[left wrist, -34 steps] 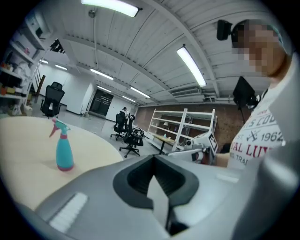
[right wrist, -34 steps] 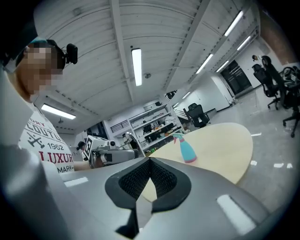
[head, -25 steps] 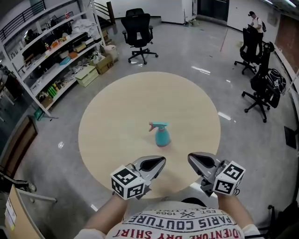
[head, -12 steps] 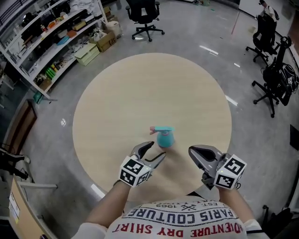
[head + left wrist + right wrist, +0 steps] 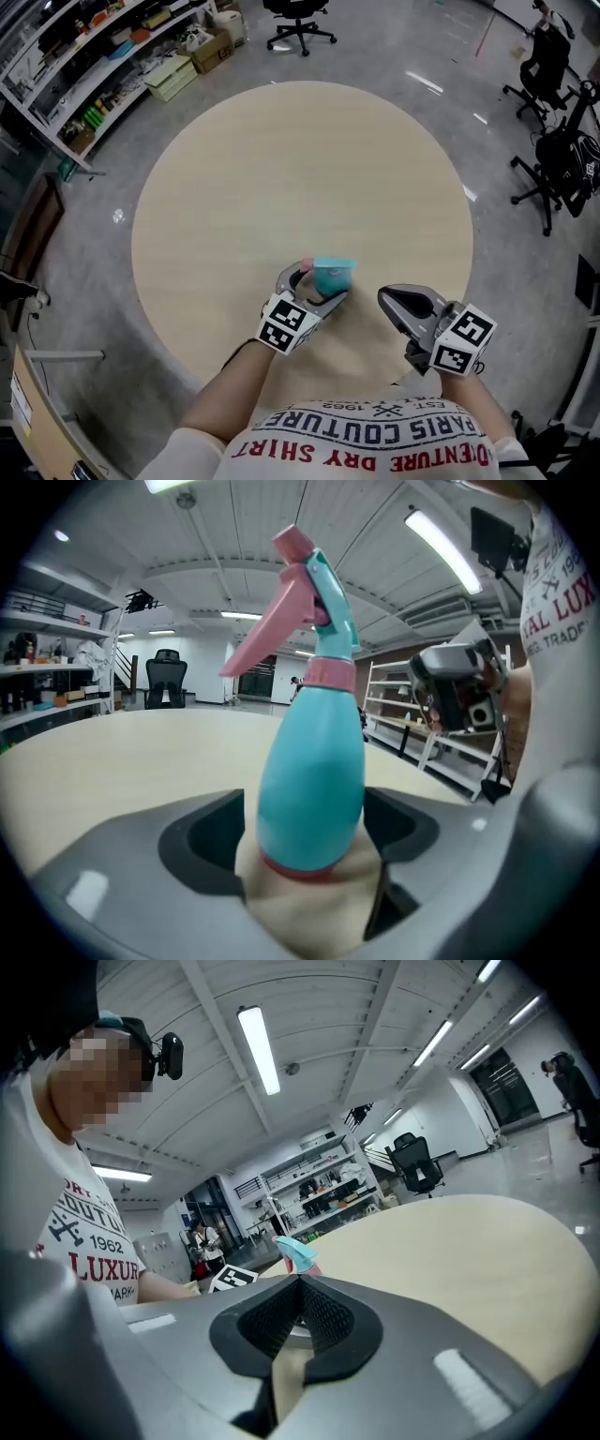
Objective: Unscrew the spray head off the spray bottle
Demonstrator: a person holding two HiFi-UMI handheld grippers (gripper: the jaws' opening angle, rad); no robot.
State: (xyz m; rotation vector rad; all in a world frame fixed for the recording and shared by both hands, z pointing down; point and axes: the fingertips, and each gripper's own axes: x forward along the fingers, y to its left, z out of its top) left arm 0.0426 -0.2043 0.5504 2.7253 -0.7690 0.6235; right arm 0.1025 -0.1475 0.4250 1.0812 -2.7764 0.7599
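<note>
As the left claw (image 5: 315, 286) hangs released, jaws just opened wide, the spray bottle (image 5: 309, 780) stands upright between them with neither pad pressing on it. The spray head (image 5: 302, 602), teal with a pink trigger and collar, is on the bottle. The right claw (image 5: 386, 300) is clenched on nothing, just beside the bottle and apart from it. The bottle sits on the round tabletop (image 5: 281, 169), near the person's edge.

Right tongs (image 5: 300, 1288) pressed together, empty; spray bottle (image 5: 294, 1252) stands beyond them on the table (image 5: 469, 1241).
</note>
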